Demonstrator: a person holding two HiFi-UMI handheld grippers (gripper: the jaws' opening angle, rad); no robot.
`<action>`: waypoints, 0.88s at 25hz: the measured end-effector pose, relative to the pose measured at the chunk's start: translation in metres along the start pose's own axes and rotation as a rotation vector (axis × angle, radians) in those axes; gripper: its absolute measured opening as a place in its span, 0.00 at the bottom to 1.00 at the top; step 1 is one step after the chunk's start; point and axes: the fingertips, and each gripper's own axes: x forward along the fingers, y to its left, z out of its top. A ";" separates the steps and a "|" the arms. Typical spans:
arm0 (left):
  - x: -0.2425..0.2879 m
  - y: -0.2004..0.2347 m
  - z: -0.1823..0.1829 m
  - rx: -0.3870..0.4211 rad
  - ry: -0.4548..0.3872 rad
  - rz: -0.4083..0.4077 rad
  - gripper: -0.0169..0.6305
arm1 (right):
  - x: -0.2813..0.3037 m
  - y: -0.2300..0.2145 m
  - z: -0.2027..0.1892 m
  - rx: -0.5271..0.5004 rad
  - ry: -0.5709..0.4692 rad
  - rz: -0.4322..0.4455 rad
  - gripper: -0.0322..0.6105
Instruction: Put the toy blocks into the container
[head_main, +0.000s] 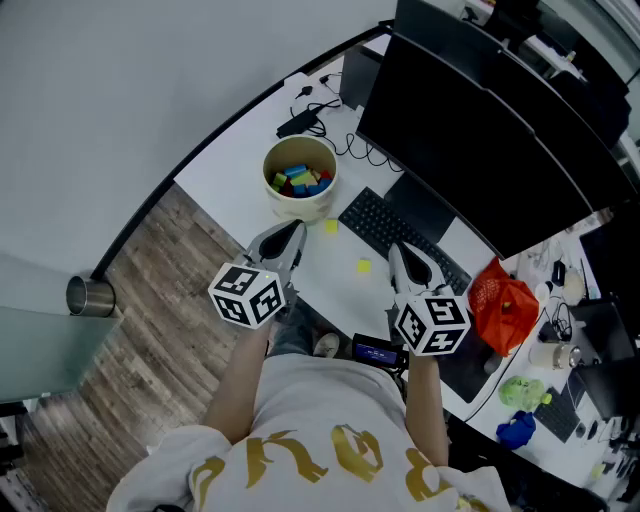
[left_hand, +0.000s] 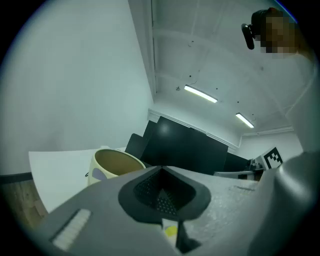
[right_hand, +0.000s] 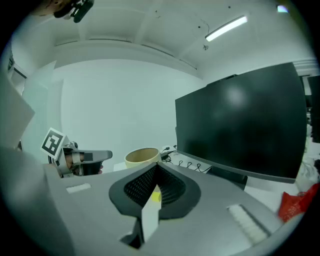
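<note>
Fingers of both grippers are pressed together and empty. The left gripper (head_main: 296, 233) and right gripper (head_main: 398, 251) hover above the near edge of the counter (head_main: 235, 185). The container (head_main: 300, 207) stands toward the counter's left end, beyond the left gripper, with coloured toy blocks (head_main: 298, 180) inside. Two yellow blocks (head_main: 330, 226) (head_main: 364, 265) lie loose on the counter between the grippers. A keyboard (head_main: 385, 222) lies just beside them, under the monitor (head_main: 480, 130). Cables (head_main: 350, 148) trail behind the container, and a red bag (head_main: 503, 300) sits toward the right end.
</note>
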 end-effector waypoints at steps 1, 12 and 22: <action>0.002 0.000 0.000 0.003 0.000 0.000 0.03 | 0.001 -0.001 0.000 -0.002 -0.002 0.000 0.09; 0.022 0.002 -0.016 0.086 0.102 -0.005 0.03 | 0.004 -0.012 -0.007 0.004 -0.003 0.016 0.09; 0.041 -0.001 -0.049 0.024 0.180 -0.059 0.03 | -0.004 -0.050 -0.051 -0.049 0.117 -0.065 0.16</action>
